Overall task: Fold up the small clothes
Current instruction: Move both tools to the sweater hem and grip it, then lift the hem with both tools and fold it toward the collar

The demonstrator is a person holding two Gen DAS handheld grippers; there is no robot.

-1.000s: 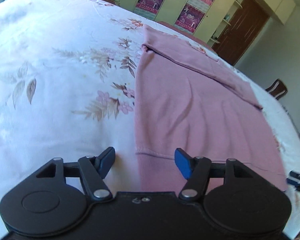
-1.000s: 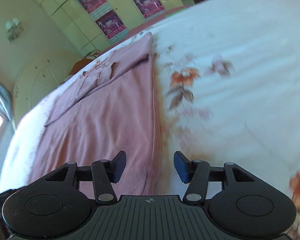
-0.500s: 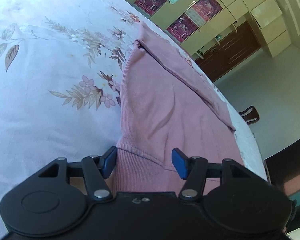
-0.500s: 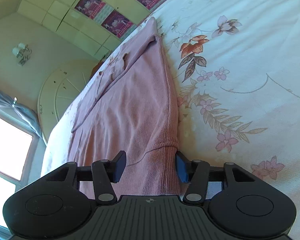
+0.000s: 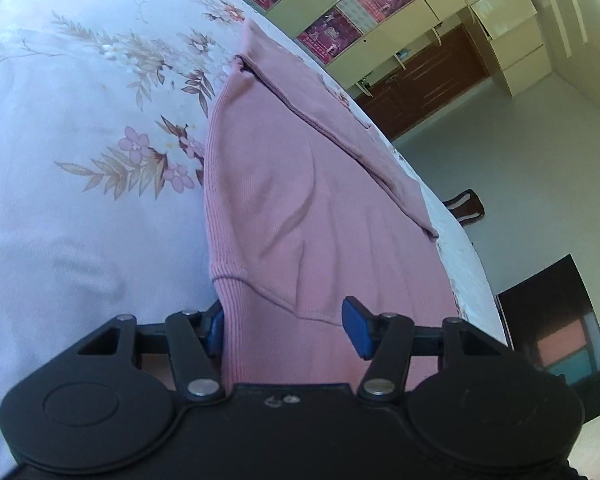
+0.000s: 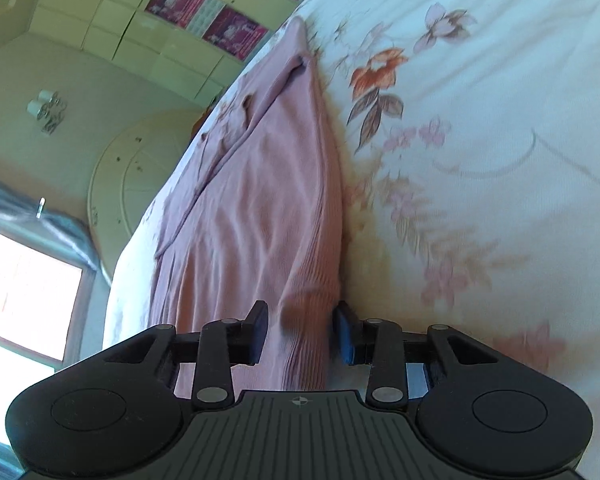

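Floral bedsheet [image 5: 80, 208] covers the bed. Pink garment [image 5: 300, 200] lies flat on it, ribbed hem toward both cameras. Left gripper [image 5: 286, 326]: jaws apart, hem corner between them. Right gripper [image 6: 302, 332]: jaws apart, straddling the opposite hem corner; not clamped.

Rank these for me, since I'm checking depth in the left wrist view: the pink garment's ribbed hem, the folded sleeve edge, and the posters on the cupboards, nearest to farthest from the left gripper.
1. Ribbed hem: between the left gripper fingers.
2. Folded sleeve edge: mid-bed, running diagonally.
3. Posters: on the far cupboards, top.
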